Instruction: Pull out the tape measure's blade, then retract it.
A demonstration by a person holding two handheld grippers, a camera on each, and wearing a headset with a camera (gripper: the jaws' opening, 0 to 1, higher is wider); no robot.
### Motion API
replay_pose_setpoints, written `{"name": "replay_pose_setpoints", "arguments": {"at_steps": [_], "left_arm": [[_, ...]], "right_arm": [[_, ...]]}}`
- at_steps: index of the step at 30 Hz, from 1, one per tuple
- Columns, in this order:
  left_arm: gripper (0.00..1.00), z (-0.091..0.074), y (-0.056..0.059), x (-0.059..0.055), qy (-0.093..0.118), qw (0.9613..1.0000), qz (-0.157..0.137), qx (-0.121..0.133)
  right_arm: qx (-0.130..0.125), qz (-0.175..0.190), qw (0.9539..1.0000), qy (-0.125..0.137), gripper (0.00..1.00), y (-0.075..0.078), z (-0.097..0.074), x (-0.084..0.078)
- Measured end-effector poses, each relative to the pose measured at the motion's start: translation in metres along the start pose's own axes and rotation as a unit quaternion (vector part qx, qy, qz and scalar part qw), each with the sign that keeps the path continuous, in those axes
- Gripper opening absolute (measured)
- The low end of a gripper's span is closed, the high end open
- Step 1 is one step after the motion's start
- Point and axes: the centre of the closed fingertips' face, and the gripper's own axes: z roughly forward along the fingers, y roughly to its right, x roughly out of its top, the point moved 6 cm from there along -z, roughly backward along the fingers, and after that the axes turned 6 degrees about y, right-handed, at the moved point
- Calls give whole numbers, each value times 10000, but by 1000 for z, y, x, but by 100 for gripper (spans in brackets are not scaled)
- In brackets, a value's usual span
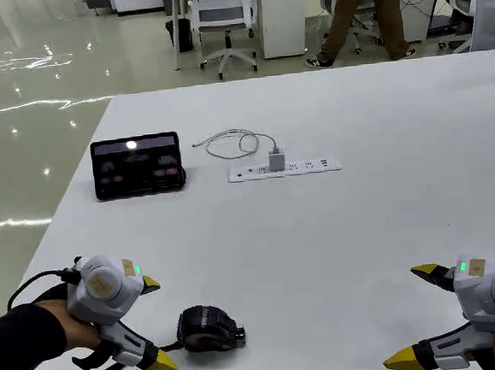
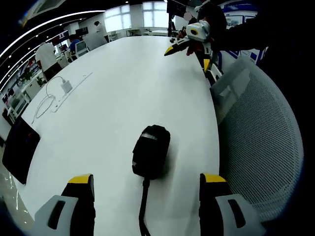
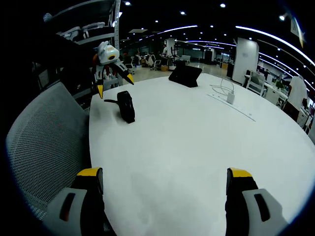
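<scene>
A black tape measure [image 1: 209,328] lies on the white table [image 1: 320,231] near its front left edge, with a short strap trailing toward the left gripper. My left gripper [image 1: 154,323] is open just left of it, jaws spread wide; in the left gripper view the tape measure [image 2: 151,150] sits a little ahead of and between the yellow fingertips [image 2: 80,180]. My right gripper [image 1: 416,316] is open at the front right, far from the tape. In the right gripper view the tape measure [image 3: 126,105] lies across the table beside the left gripper [image 3: 114,78].
A dark tablet [image 1: 137,164] stands at the back left. A white power strip [image 1: 284,169] with a charger and coiled cable [image 1: 231,143] lies mid-table. A mesh chair back [image 2: 261,147] is near the table edge. Office chairs and a standing person [image 1: 362,9] are beyond.
</scene>
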Motion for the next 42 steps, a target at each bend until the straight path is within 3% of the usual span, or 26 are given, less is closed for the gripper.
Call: {"name": "replay_pose_setpoints", "arguments": {"at_steps": [4, 6, 9, 16, 22, 25, 29, 32, 35, 38, 42], "left_arm": [[81, 8, 1, 4, -92, 9998, 133, -92], [77, 13, 0, 4, -206, 9995, 219, -132], [71, 21, 0, 2, -376, 9984, 374, -212], [63, 35, 5, 6, -492, 9963, 558, -421], [62, 43, 7, 14, -536, 9951, 659, -499], [60, 46, 8, 15, -592, 9944, 698, -527], [47, 50, 9, 14, -794, 9903, 992, -554], [39, 52, 11, 18, -778, 9904, 940, -654], [35, 55, 9, 21, -818, 9898, 1024, -558], [33, 58, 10, 28, -677, 9901, 1113, -530], [33, 67, 13, 29, -759, 9879, 1213, -604]], "right_arm": [[43, -64, 10000, 0, 100, -1, 5, 3], [0, -379, 9993, 67, 98, 1, 9, 5], [104, -378, 9992, 25, 98, -2, 16, 3], [301, -405, 9987, -107, 96, -6, 37, 0], [538, -505, 9973, -65, 95, -15, 58, 8], [529, -624, 9966, -72, 96, -15, 67, 12], [689, -650, 9955, -49, 92, -17, 81, 23], [791, -708, 9943, -84, 89, -20, 90, 27], [960, -864, 9916, -27, 87, -27, 100, 36], [1072, -913, 9900, -55, 85, -32, 108, 40], [1206, -1034, 9873, -104, 81, -40, 119, 43]]}}
